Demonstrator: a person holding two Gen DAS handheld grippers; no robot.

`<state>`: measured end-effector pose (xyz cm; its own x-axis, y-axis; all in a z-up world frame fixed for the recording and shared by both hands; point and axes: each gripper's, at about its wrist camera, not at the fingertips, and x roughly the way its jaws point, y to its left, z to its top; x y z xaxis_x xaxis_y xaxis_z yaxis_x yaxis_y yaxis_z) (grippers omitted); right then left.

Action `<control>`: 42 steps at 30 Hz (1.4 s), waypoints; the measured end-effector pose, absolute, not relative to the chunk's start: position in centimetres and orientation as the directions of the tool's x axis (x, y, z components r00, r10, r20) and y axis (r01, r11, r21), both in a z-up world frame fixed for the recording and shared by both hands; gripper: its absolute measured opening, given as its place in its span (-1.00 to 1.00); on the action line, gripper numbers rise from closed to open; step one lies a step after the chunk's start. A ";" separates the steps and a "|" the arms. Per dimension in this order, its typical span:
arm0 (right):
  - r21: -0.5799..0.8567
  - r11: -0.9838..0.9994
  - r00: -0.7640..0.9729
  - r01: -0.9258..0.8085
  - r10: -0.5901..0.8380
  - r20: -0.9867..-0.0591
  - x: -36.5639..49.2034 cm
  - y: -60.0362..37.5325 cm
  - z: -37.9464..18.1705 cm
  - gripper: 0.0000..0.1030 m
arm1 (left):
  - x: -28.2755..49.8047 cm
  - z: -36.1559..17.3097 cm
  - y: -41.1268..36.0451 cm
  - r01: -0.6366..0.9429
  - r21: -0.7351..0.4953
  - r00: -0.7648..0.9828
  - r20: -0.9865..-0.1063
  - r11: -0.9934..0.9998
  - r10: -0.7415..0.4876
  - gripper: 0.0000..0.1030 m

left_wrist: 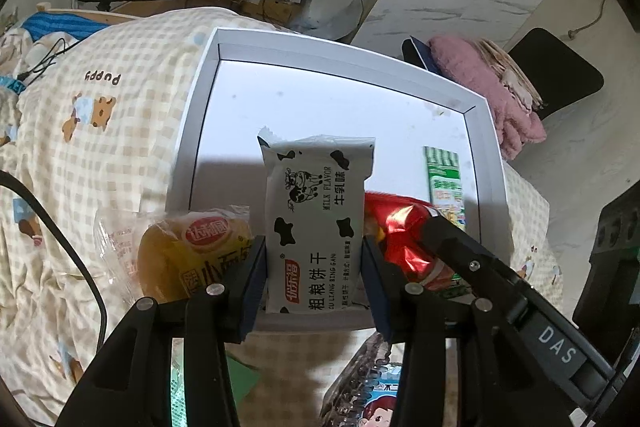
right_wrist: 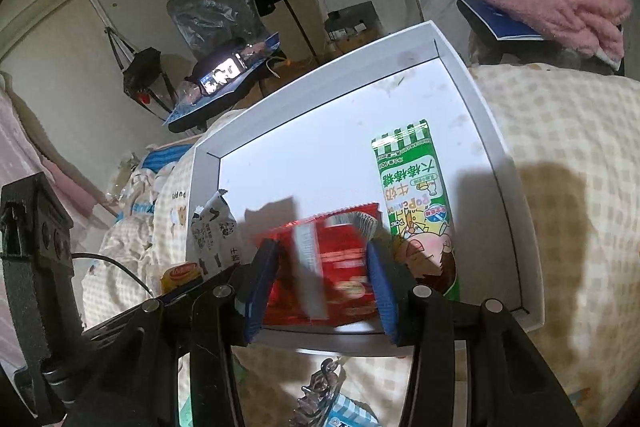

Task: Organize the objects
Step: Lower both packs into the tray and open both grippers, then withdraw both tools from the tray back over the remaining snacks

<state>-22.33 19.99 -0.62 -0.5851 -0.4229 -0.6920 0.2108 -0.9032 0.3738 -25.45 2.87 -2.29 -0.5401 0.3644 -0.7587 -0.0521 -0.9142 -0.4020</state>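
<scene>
My left gripper is shut on a white cow-print biscuit packet, held upright over the near edge of a white tray on the bed. My right gripper is shut on a red snack packet, also over the tray's near edge; the red packet also shows in the left wrist view with the right gripper's finger on it. A green lollipop packet lies flat in the tray's right part. The cow-print packet shows at the left in the right wrist view.
A yellow bread packet lies on the checked bedspread left of the tray. A clear packet with a cartoon face lies below the tray's near edge. A pink towel sits on a black stool beyond the tray.
</scene>
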 end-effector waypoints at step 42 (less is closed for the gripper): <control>0.428 -0.808 -0.630 0.404 -0.585 -0.510 -8.2 20.8 14.2 0.96 | -7.7 15.1 -1.0 -0.153 -0.316 -0.758 -0.571 -0.936 0.316 0.60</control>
<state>-8.25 20.77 14.23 -0.6304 -0.5852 -0.5101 0.4040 -0.8084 0.4282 -7.74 -0.97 15.13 -0.7580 0.3161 -0.5705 -0.1528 -0.9365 -0.3157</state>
